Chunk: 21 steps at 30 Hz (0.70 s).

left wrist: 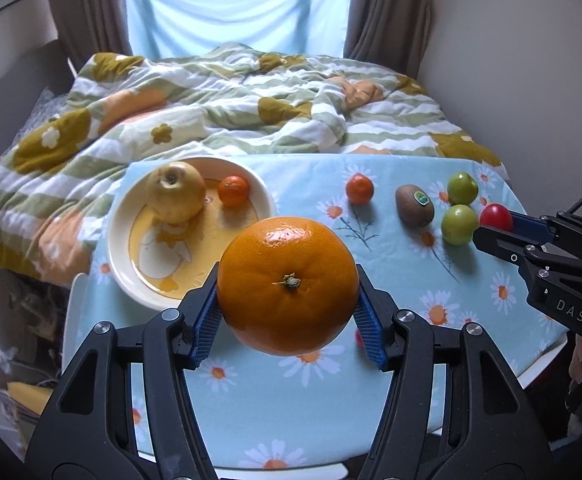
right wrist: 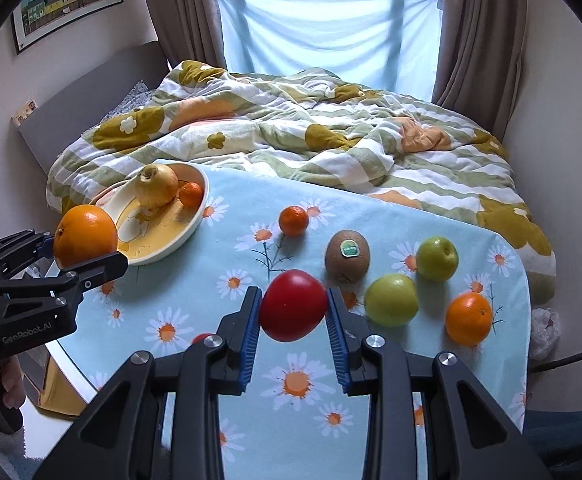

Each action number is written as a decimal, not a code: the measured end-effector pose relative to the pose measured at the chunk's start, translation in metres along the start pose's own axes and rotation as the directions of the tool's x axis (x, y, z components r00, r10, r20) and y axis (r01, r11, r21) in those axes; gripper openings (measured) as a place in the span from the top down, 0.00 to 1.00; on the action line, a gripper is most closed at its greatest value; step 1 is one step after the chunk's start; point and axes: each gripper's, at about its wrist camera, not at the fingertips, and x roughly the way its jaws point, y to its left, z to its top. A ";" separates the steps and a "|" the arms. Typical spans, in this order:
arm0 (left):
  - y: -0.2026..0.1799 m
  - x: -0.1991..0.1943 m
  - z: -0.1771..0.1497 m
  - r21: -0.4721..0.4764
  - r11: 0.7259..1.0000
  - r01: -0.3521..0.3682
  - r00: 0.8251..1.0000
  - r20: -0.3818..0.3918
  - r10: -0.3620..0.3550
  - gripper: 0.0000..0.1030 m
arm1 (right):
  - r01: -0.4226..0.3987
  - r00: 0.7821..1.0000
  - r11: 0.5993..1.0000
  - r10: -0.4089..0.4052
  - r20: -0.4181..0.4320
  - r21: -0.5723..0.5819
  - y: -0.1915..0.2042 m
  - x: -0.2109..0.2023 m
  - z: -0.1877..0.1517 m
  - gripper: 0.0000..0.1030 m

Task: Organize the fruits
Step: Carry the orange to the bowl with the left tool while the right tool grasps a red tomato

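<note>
Fruits are being gathered into the plate [right wrist: 195,228], which sits at the table's far left corner and serves as the landmark here. In it lie one pear [right wrist: 156,185] and one mandarin [right wrist: 191,194], touching or nearly so. Just at its near rim, the left gripper [left wrist: 288,304] is clamped on the one big orange [left wrist: 288,286], lifted clear of the cloth [left wrist: 275,396], likely so it can go in beside the pear. Right of the plate, a second mandarin [right wrist: 293,221] rests alone. Further right and nearer, the right gripper [right wrist: 293,314] grasps the one red fruit [right wrist: 293,306] between its blue pads, also off the cloth, probably waiting its turn. Beyond that stand one kiwi [right wrist: 347,255] with a sticker, then two green fruits [right wrist: 391,299] near each other, and farthest from the plate one mid-size orange [right wrist: 469,318]. A small red thing [right wrist: 202,338] peeks out under the right gripper's left finger; what it is cannot be told. Five fruits still lie loose on the cloth, so the job looks under half done.
</note>
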 end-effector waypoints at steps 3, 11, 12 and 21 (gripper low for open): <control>0.025 0.004 0.006 0.005 1.000 0.002 1.000 -0.003 -0.002 0.37 | -0.005 1.000 1.000 0.005 0.000 0.015 0.020 0.009 0.010 0.71; 0.089 0.030 0.017 0.020 1.000 0.018 0.999 -0.040 -0.017 0.37 | 0.010 1.000 0.999 -0.009 -0.006 0.040 0.067 0.038 0.030 0.71; 0.097 0.034 0.018 0.023 1.000 0.020 0.999 -0.047 -0.019 0.37 | 0.013 1.000 0.999 -0.013 -0.008 0.045 0.072 0.042 0.032 0.71; 0.148 0.084 0.021 0.052 0.997 0.049 0.995 -0.094 -0.044 0.37 | 0.035 0.999 0.995 -0.032 -0.044 0.092 0.108 0.080 0.044 0.71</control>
